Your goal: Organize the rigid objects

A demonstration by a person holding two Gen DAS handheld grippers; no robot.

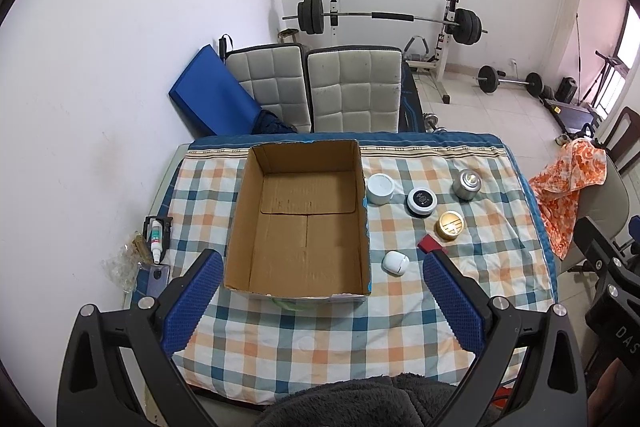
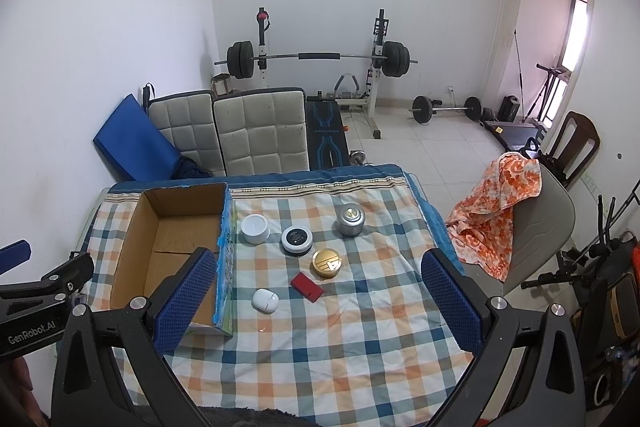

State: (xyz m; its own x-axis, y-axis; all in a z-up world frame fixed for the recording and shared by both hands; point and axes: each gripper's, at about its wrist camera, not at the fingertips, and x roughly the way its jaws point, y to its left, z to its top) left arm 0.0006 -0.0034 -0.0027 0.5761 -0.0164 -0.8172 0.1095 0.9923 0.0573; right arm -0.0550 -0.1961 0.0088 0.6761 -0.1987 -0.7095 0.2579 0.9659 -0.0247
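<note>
Two grippers are in my hands, both held above the near edge of the table, and both with their blue-padded fingers spread wide and nothing between them. My left gripper [image 1: 322, 291] hangs over the near wall of the cardboard box [image 1: 300, 219], which stands open-topped and with nothing visible inside on the checked cloth [image 1: 320, 339]. My right gripper [image 2: 318, 291] hangs further right, over a bare stretch of the cloth, with the loose items lying beyond its fingertips.

Nearest to it is a white oval case [image 2: 265, 300], lying just right of the box. A flat red case [image 2: 306, 287] lies beside it, a little further back and to the right, and a round gold tin [image 2: 327, 262] sits just behind the red case. Further back, a black-lidded round jar [image 2: 296, 239] stands near a white round jar [image 2: 255, 228], which is close to the box's right wall. A silver canister with a gold top [image 2: 350, 219] stands furthest back and to the right, apart from the others. All six are outside the box.

On the left edge of the table, seen from my left wrist, a small white bottle [image 1: 156, 241] lies beside some crinkled clear wrapping [image 1: 120, 265]. An orange patterned cloth [image 2: 494, 215] is draped over a chair to the right of the table, and a barbell rack [image 2: 320, 59] stands by the far wall.
</note>
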